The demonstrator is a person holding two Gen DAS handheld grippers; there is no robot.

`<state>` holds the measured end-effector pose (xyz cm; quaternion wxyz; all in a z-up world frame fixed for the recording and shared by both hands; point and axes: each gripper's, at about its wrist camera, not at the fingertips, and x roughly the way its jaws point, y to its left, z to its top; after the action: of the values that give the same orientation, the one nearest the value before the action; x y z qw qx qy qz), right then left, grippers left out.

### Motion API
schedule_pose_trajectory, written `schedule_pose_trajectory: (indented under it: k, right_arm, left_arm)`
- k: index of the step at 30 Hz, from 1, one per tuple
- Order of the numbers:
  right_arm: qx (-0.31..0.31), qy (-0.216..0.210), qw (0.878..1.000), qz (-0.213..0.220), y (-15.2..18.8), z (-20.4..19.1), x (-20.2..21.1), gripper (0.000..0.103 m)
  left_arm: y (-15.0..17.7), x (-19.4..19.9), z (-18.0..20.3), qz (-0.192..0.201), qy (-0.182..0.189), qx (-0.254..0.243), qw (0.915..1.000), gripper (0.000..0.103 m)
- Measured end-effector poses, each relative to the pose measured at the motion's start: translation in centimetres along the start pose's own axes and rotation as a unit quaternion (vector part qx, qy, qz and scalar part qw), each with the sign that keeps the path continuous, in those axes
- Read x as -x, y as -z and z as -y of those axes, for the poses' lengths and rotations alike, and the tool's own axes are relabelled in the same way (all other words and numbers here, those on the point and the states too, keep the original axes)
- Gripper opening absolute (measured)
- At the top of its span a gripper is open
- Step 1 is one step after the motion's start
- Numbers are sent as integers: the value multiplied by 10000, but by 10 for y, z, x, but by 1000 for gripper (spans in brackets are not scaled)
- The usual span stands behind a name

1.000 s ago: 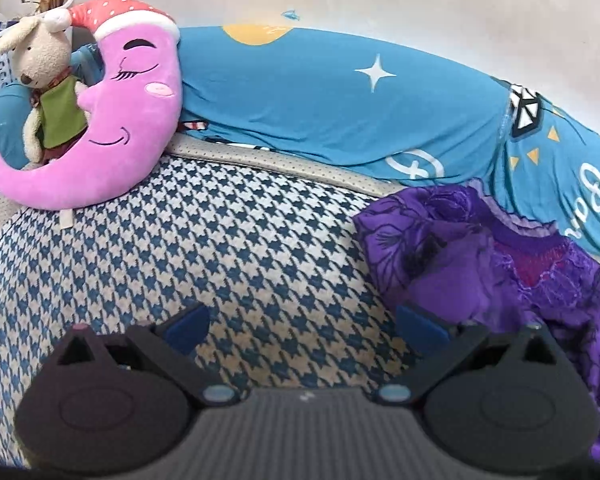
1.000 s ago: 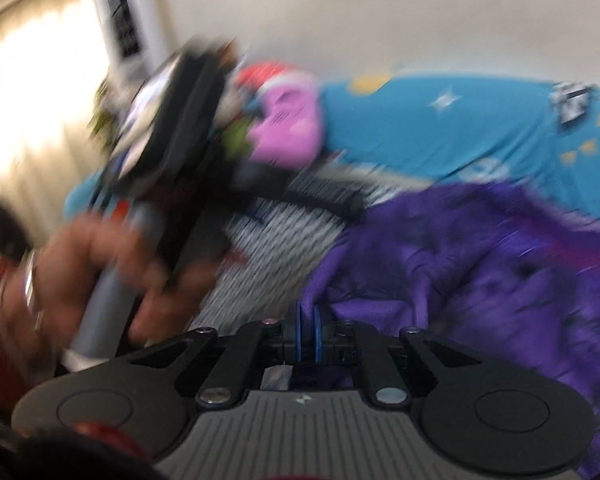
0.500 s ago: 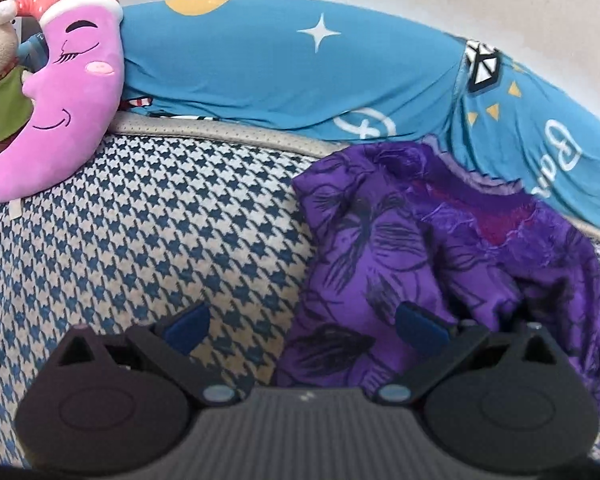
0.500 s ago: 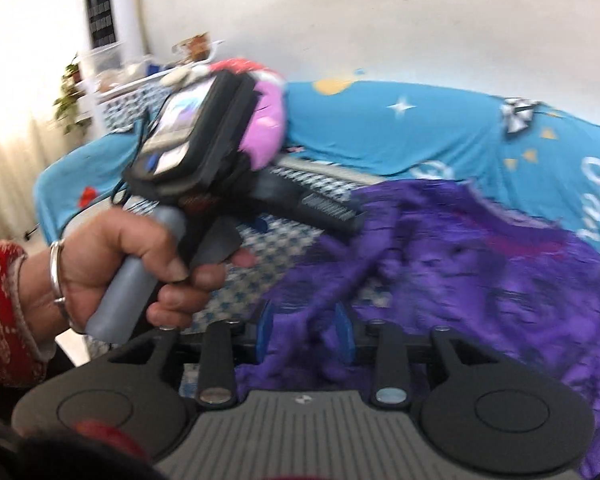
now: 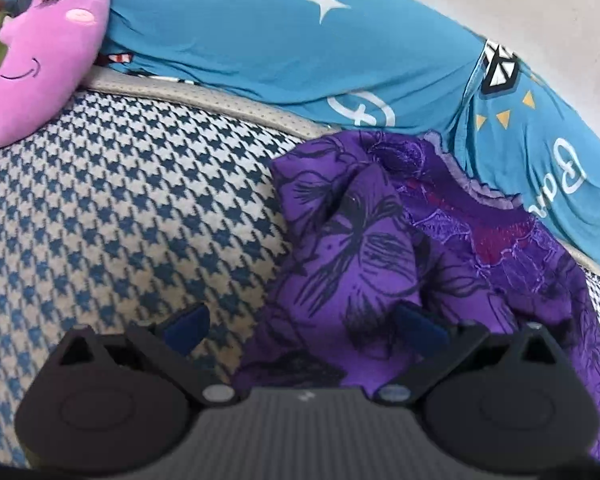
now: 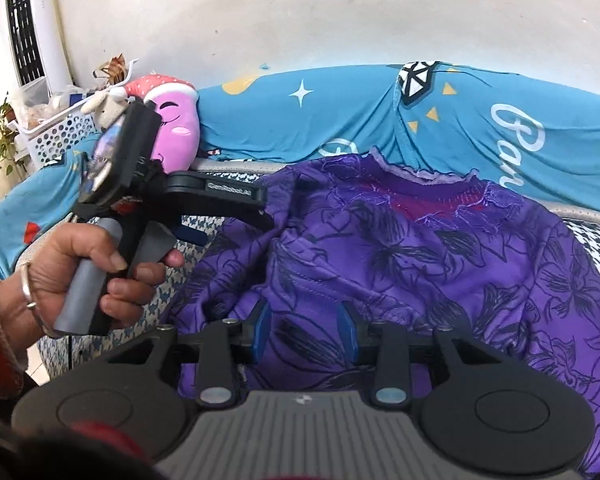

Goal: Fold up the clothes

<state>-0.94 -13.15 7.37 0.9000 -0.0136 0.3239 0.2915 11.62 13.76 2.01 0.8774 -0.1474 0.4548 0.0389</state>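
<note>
A crumpled purple floral garment point(image 5: 360, 248) point(image 6: 400, 260) lies on the houndstooth sofa seat point(image 5: 120, 200), its neckline towards the backrest. My left gripper point(image 5: 303, 330) is wide open just above the garment's left edge; one blue pad is over the seat, the other over the cloth. In the right wrist view a hand point(image 6: 92, 276) holds that left gripper point(image 6: 260, 208), whose tip is at the garment's upper left corner. My right gripper point(image 6: 305, 330) hovers over the garment's near part with its jaws partly apart and nothing pinched between them.
A blue printed cover point(image 5: 300, 52) point(image 6: 480, 120) drapes the backrest. A pink moon pillow point(image 5: 48, 52) point(image 6: 178, 128) and a plush rabbit point(image 6: 106, 106) sit at the left end. A white perforated basket point(image 6: 56, 136) stands beyond the armrest.
The right gripper went from shut to partly open and swung right over the garment. The left gripper moved right and down, from over bare seat to the garment's left edge.
</note>
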Motion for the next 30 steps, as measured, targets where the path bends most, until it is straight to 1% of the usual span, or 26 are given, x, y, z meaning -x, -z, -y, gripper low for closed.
schedule_pose_trajectory:
  k: [1, 4, 5, 6, 7, 8, 9, 10, 11, 12, 13, 14, 16, 17, 18, 20, 21, 22, 24, 25, 26, 27, 28, 30]
  right_arm:
    - [-9, 26, 10000, -12, 0, 2, 0, 37]
    - [-53, 118, 9999, -37, 0, 10, 1, 37]
    - [-75, 165, 9998, -46, 0, 13, 1, 37]
    - [-112, 232, 9997, -58, 0, 18, 1, 37]
    - [-165, 311, 9994, -65, 0, 24, 1, 37]
    - [-219, 390, 9990, -66, 0, 29, 2, 37]
    - [-278, 484, 9984, -52, 0, 35, 4, 37]
    - [-342, 609, 9976, -28, 1, 42, 7, 37]
    - [-405, 735, 9965, -4, 1, 49, 9, 37]
    - [-479, 867, 9951, 25, 2, 57, 11, 37]
    - [-571, 1003, 9933, 64, 2, 65, 14, 37]
    - [-663, 1119, 9915, 98, 2, 73, 17, 37]
    - [-839, 1403, 9864, 161, 3, 91, 22, 38]
    - [-922, 1557, 9833, 188, 4, 101, 25, 38]
    - [-999, 1710, 9800, 208, 5, 111, 28, 39]
    - [-1151, 2034, 9720, 238, 7, 131, 33, 45]
    - [-1210, 2205, 9675, 248, 7, 140, 36, 51]
    - [-1245, 2382, 9629, 249, 9, 148, 39, 53]
    - [-1353, 2685, 9534, 239, 12, 163, 45, 53]
    - [-1411, 2765, 9504, 217, 14, 170, 48, 53]
    - [-1472, 2811, 9481, 188, 15, 175, 50, 54]
    - [-1547, 2838, 9462, 161, 18, 180, 52, 58]
    - [-1621, 2865, 9442, 135, 21, 186, 53, 63]
    - [-1787, 2853, 9416, 98, 26, 194, 55, 67]
  left_arm:
    - [-1, -4, 2, -18, -12, -14, 10000, 103]
    - [2, -13, 10, -21, -205, -183, 9996, 103]
    - [3, -13, 12, 3, -232, -197, 9995, 102]
    - [4, -12, 13, 41, -210, -206, 9996, 98]
    - [4, -11, 14, 81, -163, -238, 9996, 87]
    - [5, -10, 15, 121, -117, -270, 9995, 70]
    - [6, -9, 17, 159, -104, -324, 9993, 63]
    - [7, -8, 19, 204, -98, -386, 9990, 51]
    - [8, -7, 21, 268, -120, -438, 9986, 45]
    - [9, -5, 24, 340, -186, -502, 9980, 41]
    - [9, -4, 26, 432, -284, -617, 9968, 35]
    - [10, -2, 29, 525, -385, -732, 9952, 31]
    - [10, 1, 32, 773, -710, -977, 9897, 30]
    - [9, 2, 32, 851, -889, -1016, 9872, 30]
    - [7, 2, 30, 859, -1071, -983, 9856, 30]
    - [3, 2, 22, 814, -1311, -849, 9844, 30]
    - [1, 1, 18, 800, -1430, -795, 9833, 30]
    - [-1, 0, 14, 782, -1524, -743, 9824, 30]
    - [-3, 0, 6, 746, -1710, -639, 9804, 30]
    - [-5, 0, 2, 731, -1805, -590, 9791, 30]
    - [-6, 1, 1, 790, -1969, -615, 9753, 30]
    - [-8, 2, 0, 848, -2128, -638, 9713, 30]
    - [-10, 3, -4, 875, -2190, -612, 9699, 30]
    - [-15, 4, -13, 770, -1999, -350, 9762, 30]
